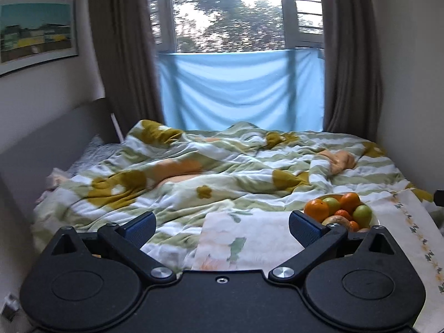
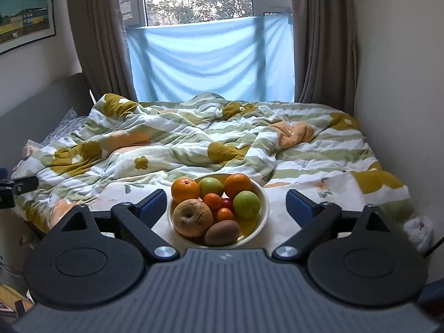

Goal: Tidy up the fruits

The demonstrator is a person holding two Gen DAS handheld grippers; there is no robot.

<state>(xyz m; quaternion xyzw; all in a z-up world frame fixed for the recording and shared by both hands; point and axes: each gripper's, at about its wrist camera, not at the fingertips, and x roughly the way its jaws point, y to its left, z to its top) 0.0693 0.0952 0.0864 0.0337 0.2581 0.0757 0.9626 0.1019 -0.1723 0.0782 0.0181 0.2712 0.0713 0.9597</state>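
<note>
On the near end of a bed, a cream-white round ceramic bowl (image 2: 262, 202) sat on a pale floral-printed cloth (image 2: 310, 191) spread over the rumpled green-and-white striped duvet with mustard flowers (image 2: 194, 141). The bowl was heaped with fruit: a large orange (image 2: 185, 190) at its back left, a second orange (image 2: 237, 185) at its back right, a green apple (image 2: 211, 186) between them, another green apple (image 2: 246, 204) at the right, a wrinkled tan apple (image 2: 193, 217) at the front left, a brown kiwi (image 2: 222, 233) at the front, two small tangerines (image 2: 212, 202) in the middle, and a small dark red fruit (image 2: 226, 202) half hidden among them. The right gripper (image 2: 223, 204) hovered just before the bowl with its blue-padded fingers (image 2: 152, 204) spread wide to either side of it, holding nothing and touching no fruit. In the left wrist view the same bowl (image 1: 373, 217) appeared off to the right, partly hidden behind the right-hand blue finger pad (image 1: 304, 229); the left gripper (image 1: 222, 226) also stood wide apart and empty, aimed at the floral cloth (image 1: 249, 238) beside the bowl. Beyond the bed, a light blue sheet (image 2: 211, 58) hung across the lower window between brown curtains (image 2: 100, 36), and a framed landscape picture (image 2: 25, 14) hung on the left wall.
</note>
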